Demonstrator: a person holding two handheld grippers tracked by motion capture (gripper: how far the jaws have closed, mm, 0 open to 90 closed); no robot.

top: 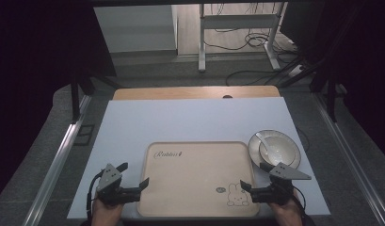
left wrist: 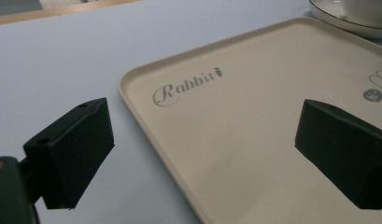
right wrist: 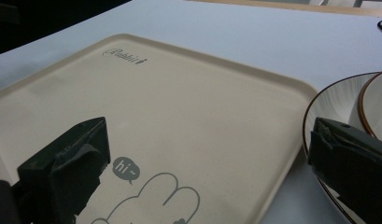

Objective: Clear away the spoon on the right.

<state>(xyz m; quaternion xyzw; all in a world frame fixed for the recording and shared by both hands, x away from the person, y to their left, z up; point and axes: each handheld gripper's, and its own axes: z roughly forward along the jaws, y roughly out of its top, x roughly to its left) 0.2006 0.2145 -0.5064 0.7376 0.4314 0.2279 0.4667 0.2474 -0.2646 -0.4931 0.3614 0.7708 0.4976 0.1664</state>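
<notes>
**Tray between two open grippers**

We held both sets of jaws wide apart, gripping nothing. The tray point(top: 199, 176) lay between us: left gripper point(top: 133, 181) straddling its left edge, right gripper point(top: 256, 181) straddling its right edge, beside the bowl point(top: 275, 148).

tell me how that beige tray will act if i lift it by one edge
The tray looks like a stiff moulded sheet, so it should probably stay flat rather than sag. Its smooth surface and low rounded rim may slip between the jaws. It carries nothing, so it is likely light and could slide on the white table cover if pushed.
</notes>
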